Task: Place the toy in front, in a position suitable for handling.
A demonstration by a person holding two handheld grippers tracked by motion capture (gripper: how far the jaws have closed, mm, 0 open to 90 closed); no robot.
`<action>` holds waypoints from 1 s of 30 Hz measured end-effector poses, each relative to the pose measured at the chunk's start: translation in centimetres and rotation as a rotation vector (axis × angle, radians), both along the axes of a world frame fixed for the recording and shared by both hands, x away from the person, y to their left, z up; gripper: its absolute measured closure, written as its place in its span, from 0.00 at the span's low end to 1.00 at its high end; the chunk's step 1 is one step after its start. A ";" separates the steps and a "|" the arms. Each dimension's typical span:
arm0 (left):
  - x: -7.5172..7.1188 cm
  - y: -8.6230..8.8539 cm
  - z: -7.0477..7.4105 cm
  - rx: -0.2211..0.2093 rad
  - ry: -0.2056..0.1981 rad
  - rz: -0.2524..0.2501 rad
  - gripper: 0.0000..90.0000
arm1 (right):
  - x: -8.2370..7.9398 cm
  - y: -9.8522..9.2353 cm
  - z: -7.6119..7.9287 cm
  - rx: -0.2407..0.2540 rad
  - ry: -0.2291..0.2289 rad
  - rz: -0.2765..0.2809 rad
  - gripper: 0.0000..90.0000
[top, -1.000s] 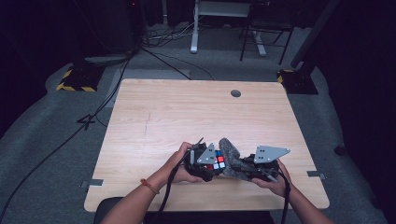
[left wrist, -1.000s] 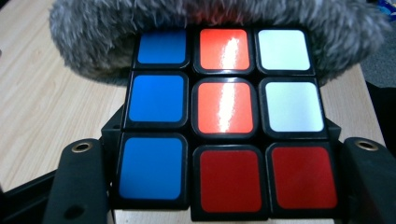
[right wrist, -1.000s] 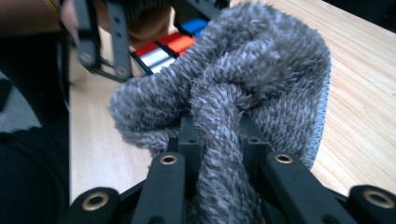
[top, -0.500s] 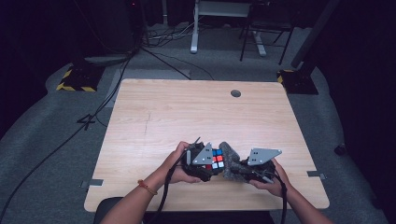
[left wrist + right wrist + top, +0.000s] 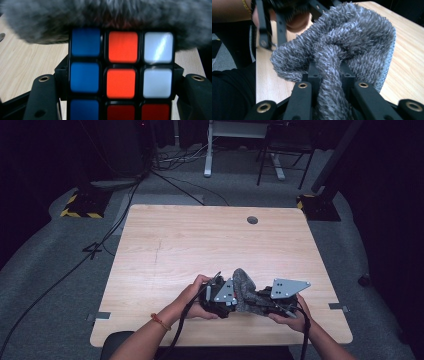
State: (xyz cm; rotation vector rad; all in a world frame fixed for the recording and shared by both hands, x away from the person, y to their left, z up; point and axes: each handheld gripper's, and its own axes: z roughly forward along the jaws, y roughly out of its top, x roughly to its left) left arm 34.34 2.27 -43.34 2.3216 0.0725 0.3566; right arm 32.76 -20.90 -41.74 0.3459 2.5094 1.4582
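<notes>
- Cube clamped square in left gripper, 3 blue stickers facing camera.
- Grey cloth bunched lengthwise in right gripper, pinched tight, draped over cube.
- Both hands low, near table edge.

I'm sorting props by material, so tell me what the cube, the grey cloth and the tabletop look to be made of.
Cube: probably hard plastic, a black frame with glossy coloured tiles; the white ones catch a glare.
Grey cloth: soft, matte, looped pile like microfibre or terry, with a stitched edge.
Tabletop: pale wood grain, smooth and low sheen; whether solid wood or laminate can't be told.
</notes>
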 end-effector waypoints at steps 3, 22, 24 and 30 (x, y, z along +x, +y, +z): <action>0.1 -0.3 -0.3 0.005 0.009 0.004 0.37 | -0.2 0.5 0.1 -0.020 -0.018 -0.002 0.86; -0.1 0.7 0.2 -0.022 -0.012 0.023 0.37 | 0.7 -0.6 -1.0 -0.027 0.052 -0.046 0.86; -0.2 0.2 -0.2 0.001 -0.011 0.013 0.37 | 0.3 -0.1 -0.7 -0.028 0.032 -0.031 0.86; -0.3 0.3 -0.2 -0.012 -0.024 0.012 0.37 | 0.6 -0.2 -0.9 -0.065 0.021 -0.056 0.85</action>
